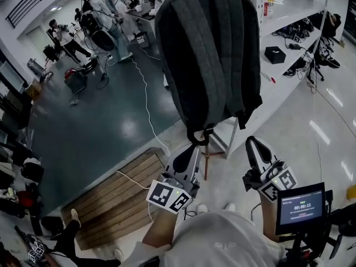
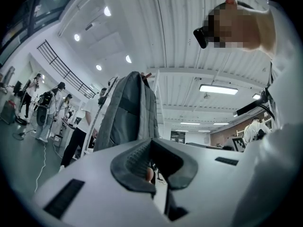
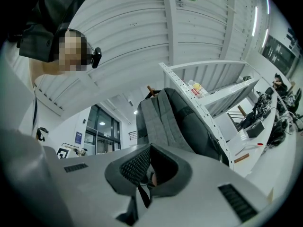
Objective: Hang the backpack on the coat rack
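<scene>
The backpack [image 1: 208,54] hangs high on the coat rack [image 1: 207,159]. Its dark grey back panel faces me and its straps drop down the right edge. The bag looks zipped shut, and I cannot see whether anything is inside it. In the right gripper view its top sits at a wooden peg [image 3: 150,90] of the rack. The rack's wooden pole shows only below the bag, running down to the floor.

A small strap loop [image 1: 198,138] dangles from the bag's bottom edge, and my left claw [image 1: 188,159] points up at it from just beneath. I cannot tell whether the tip touches the loop. That forearm reaches up and forward from my chest. In the left gripper view the two jaws meet at the tip with only a hollow between the pads, and the bag stands beyond them, not in them.

My right claw [image 1: 255,152] is raised to the right, apart from the bag and lower than its bottom corner. Its jaws are also together and grip nothing.

Further right runs a long white bench [image 1: 289,10] carrying a black box [image 1: 275,54] and tangled cables. A wooden pallet [image 1: 119,196] lies on the floor to my left.
</scene>
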### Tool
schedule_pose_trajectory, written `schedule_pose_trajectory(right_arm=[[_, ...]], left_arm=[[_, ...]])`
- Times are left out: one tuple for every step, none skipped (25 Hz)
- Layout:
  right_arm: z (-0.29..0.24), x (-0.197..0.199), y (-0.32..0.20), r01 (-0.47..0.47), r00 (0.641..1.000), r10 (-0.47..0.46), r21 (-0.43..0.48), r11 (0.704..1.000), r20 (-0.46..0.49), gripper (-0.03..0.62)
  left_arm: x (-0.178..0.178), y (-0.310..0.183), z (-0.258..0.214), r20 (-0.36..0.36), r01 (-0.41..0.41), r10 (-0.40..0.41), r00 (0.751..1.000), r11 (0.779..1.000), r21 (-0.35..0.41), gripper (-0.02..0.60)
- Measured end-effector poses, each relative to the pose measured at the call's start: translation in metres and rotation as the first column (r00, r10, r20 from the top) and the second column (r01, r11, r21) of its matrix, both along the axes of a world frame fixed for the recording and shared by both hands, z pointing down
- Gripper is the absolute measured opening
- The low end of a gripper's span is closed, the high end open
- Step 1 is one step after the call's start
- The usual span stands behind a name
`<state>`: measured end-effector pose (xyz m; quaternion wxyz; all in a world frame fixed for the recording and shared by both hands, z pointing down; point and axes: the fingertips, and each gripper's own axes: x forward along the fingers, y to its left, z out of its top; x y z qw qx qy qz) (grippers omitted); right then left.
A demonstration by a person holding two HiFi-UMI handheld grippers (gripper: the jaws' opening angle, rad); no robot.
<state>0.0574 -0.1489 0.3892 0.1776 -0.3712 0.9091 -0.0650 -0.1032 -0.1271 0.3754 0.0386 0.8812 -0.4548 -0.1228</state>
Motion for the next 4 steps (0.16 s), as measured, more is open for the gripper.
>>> schedule_pose_trajectory(right_arm=[[-0.002,-0.001,0.000,0.001,1.000,-0.001,0.002,1.000,0.004,0.012],[-0.006,-0.003,0.000,0.003,1.000,-0.003,0.005,1.000,0.011,0.012],[-0.011,-0.006,0.000,0.005,1.000,-0.005,0.010,1.000,0.021,0.012],[-0.018,-0.008,0.000,0.007,0.999,-0.008,0.015,1.000,0.032,0.012]], left_arm=[[-0.001,-0.002,-0.003,-0.001,0.002,-0.002,1.000,1.000,0.006,0.008],[-0.002,-0.004,-0.006,0.000,0.004,-0.005,1.000,1.000,0.014,0.008],[-0.002,-0.006,-0.009,0.002,0.007,-0.007,1.000,1.000,0.022,0.008],[-0.003,-0.008,-0.012,0.003,0.010,-0.010,1.000,1.000,0.029,0.008]])
